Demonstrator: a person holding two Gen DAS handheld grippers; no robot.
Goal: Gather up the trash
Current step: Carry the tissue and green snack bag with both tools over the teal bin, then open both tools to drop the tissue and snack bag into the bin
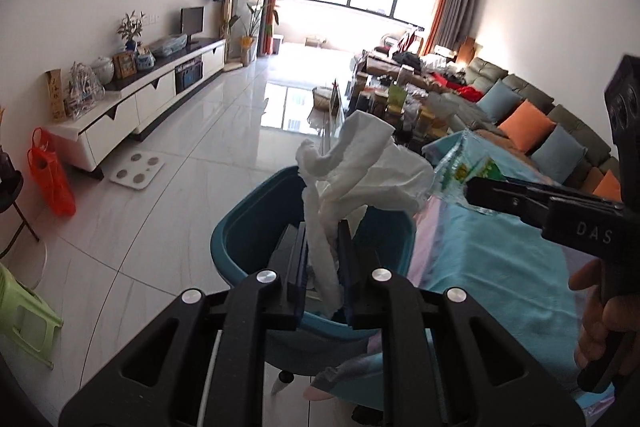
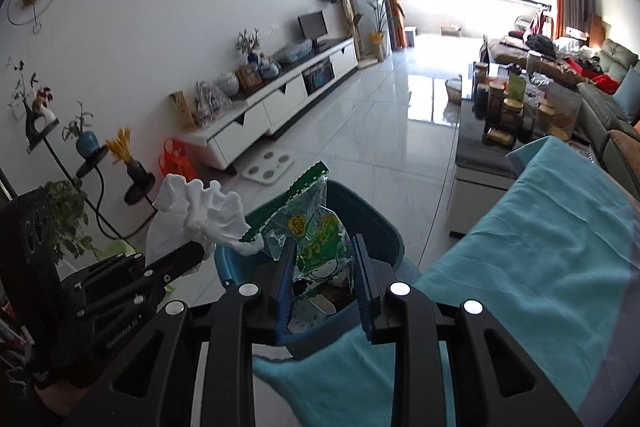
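- A turquoise cloth-covered table (image 2: pixel 540 247) flanks your teal plastic bin (image 1: pixel 248 227).
- Your left gripper (image 1: pixel 324 267) clamps crumpled white tissue (image 1: pixel 360 167) above it.
- Your right gripper (image 2: pixel 324 267) pinches a clear green-printed snack wrapper (image 2: pixel 316 227) there.

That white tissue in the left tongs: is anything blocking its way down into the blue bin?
Nothing visible does. The white tissue, pinched in the left tongs, hangs right over the open blue bin. The right tongs hold a green snack wrapper over the same opening, beside the tissue, not under it.
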